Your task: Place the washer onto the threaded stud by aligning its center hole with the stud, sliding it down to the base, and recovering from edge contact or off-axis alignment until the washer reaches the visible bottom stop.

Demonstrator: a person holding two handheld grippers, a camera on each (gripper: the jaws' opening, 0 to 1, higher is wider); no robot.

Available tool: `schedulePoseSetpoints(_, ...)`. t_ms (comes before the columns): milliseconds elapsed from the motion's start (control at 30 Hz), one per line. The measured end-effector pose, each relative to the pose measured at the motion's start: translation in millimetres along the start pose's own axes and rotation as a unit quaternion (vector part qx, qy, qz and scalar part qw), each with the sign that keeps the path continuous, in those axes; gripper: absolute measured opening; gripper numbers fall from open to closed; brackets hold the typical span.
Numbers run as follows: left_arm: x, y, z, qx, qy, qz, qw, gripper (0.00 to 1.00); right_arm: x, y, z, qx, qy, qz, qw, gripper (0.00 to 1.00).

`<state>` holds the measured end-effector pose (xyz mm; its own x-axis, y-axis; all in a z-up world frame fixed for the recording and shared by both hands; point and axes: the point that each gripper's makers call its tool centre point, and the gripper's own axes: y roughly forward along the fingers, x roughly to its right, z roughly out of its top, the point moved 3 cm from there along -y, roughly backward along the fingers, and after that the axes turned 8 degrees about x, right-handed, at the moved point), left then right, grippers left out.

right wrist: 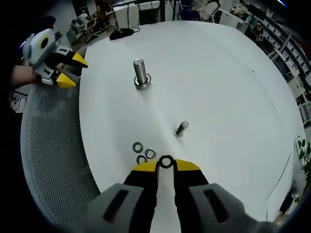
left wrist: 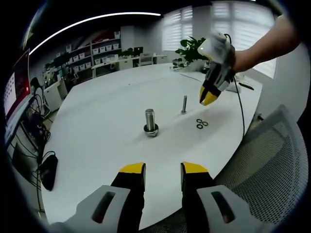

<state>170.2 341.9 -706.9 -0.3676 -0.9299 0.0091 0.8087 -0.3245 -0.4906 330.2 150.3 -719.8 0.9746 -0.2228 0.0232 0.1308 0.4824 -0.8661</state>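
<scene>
In the right gripper view my right gripper (right wrist: 165,166) is shut on a dark ring washer (right wrist: 166,161), pinched upright between the yellow tips above the white table (right wrist: 218,87). A little ahead stands a slim threaded stud (right wrist: 181,128), and farther off a thick bolt with a nut at its base (right wrist: 141,73). Three loose washers (right wrist: 144,152) lie just left of my tips. From the left gripper view, my left gripper (left wrist: 163,170) hangs open over the near table edge, holding nothing. The right gripper (left wrist: 209,98) hovers in the air right of the slim stud (left wrist: 184,104).
A grey mesh chair (left wrist: 272,160) stands at the table's edge, its seat (right wrist: 48,145) under the left gripper (right wrist: 73,71). A potted plant (left wrist: 192,51) sits at the far end. A black item (right wrist: 121,33) lies beyond the thick bolt (left wrist: 150,121).
</scene>
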Motion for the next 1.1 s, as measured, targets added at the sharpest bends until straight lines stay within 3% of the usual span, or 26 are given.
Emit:
schedulePoseSetpoints(567, -0.1, -0.5, -0.3, 0.001, -0.001, 0.0, 1.0, 0.26, 14.9, -0.8, 33.4, 0.02, -0.032, -0.007, 0.9993, 0.13)
schedulePoseSetpoints(1100, 0.5, -0.8, 1.5, 0.003, 0.0, 0.001, 1.0, 0.26, 18.5, 6.7, 39.1, 0.013, -0.039, -0.004, 0.9991, 0.13)
